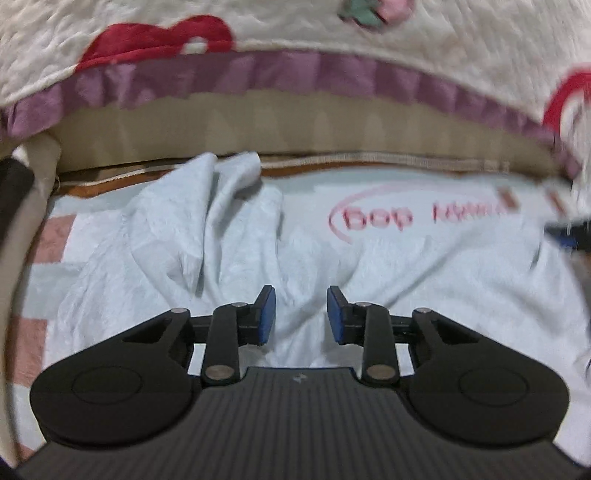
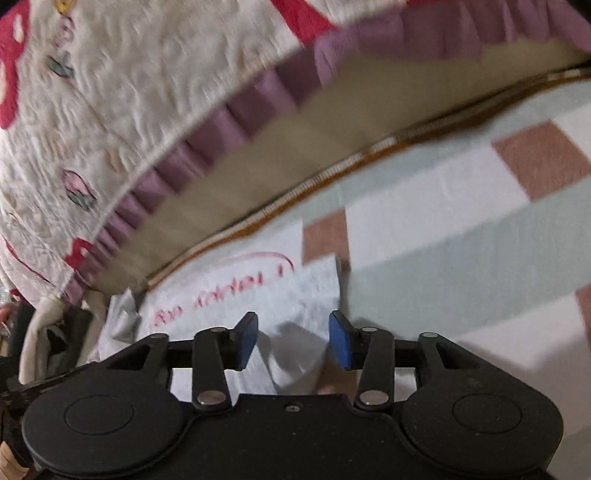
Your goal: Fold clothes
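Note:
A pale blue garment [image 1: 229,236] with pink lettering [image 1: 380,218] lies rumpled on a checked mat. Its left part is bunched into raised folds. My left gripper [image 1: 301,319] hovers open just above the garment's near middle, nothing between its blue pads [image 1: 267,317]. In the right wrist view the same garment [image 2: 229,295] shows its right edge and a corner folded up. My right gripper [image 2: 293,341] stands open over that corner, and the cloth lies between the pads without being pinched. The other gripper's tip [image 1: 565,232] shows blurred at the garment's right edge.
A quilted cream bedspread [image 1: 295,26] with red shapes and a purple ruffle [image 1: 258,74] overhangs the far side, a beige bed base [image 1: 295,129] below it. The checked mat [image 2: 443,229] of white, pale green and pink squares spreads to the right. Bundled cloth [image 2: 40,339] lies at far left.

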A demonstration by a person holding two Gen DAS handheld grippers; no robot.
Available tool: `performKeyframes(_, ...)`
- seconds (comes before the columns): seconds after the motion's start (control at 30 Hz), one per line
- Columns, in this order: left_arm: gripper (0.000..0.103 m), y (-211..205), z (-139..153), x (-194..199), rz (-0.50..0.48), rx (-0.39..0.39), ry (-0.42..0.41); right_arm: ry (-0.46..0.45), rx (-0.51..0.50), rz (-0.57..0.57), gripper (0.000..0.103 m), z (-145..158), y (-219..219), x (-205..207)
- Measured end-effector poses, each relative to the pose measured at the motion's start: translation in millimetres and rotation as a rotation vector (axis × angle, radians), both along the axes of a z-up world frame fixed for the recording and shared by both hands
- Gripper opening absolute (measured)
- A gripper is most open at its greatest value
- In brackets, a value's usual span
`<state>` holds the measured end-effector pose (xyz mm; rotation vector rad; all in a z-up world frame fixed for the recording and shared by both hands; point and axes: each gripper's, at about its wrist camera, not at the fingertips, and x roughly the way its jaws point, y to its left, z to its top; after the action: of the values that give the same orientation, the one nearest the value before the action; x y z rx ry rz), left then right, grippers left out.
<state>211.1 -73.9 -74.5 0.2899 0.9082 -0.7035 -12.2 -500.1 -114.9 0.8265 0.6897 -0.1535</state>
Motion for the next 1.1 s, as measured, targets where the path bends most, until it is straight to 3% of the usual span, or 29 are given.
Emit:
performKeyframes(0.1,0.042,-6.7,-11.9,-4.0,0.008,0.088,-0.034,-0.037,-0.026,0.011,0.049,-1.5,7.0,1.3)
performKeyframes(0.17,0.042,-7.1,-18.5,-0.4,0.022,0.095,-0.031,-0.084,-0.054,0.020,0.018,2.6,12.9,2.3)
performKeyframes(0.2,0.041,-7.1,-21.2,3.4,0.026,0.091,-0.024,-0.108,-0.068,0.025,0.014,4.7,15.8,2.9)
performKeyframes(0.23,0.023,-7.3,-21.8,6.7,0.023,0.088,-0.018,-0.144,-0.070,0.037,0.012,8.5,17.4,1.8)
performKeyframes(0.27,0.007,-9.4,-20.2,8.6,0.008,0.086,-0.017,-0.184,-0.069,0.051,0.011,12.6,18.7,0.3)
performKeyframes(0.47,0.005,-7.7,9.6,8.0,0.055,-0.006,-0.050,-0.345,-0.020,0.128,0.008,28.5,18.4,-5.2)
performKeyframes(0.67,0.009,15.5,17.3,17.5,0.129,-0.115,0.039,-0.544,0.084,0.015,0.007,43.8,-6.1,-24.3)
performKeyframes(0.7,0.010,18.6,14.6,19.0,0.140,-0.128,0.061,-0.555,0.077,-0.003,0.007,45.6,-8.2,-27.2)
performKeyframes(0.77,0.024,22.4,8.5,20.4,0.158,-0.144,0.099,-0.555,0.048,-0.014,0.007,48.4,-9.9,-29.9)
performKeyframes(0.93,0.036,24.4,-0.5,20.0,0.170,-0.137,0.129,-0.603,0.033,-0.054,0.007,55.4,-16.7,-39.5)
performKeyframes(1.0,0.037,27.5,7.2,21.4,0.202,-0.142,0.069,-0.596,0.019,-0.088,0.007,55.3,-20.5,-42.9)
performKeyframes(1.1,0.025,27.2,22.3,30.3,0.216,-0.130,-0.029,-0.527,-0.015,-0.137,0.006,50.2,-25.0,-42.2)
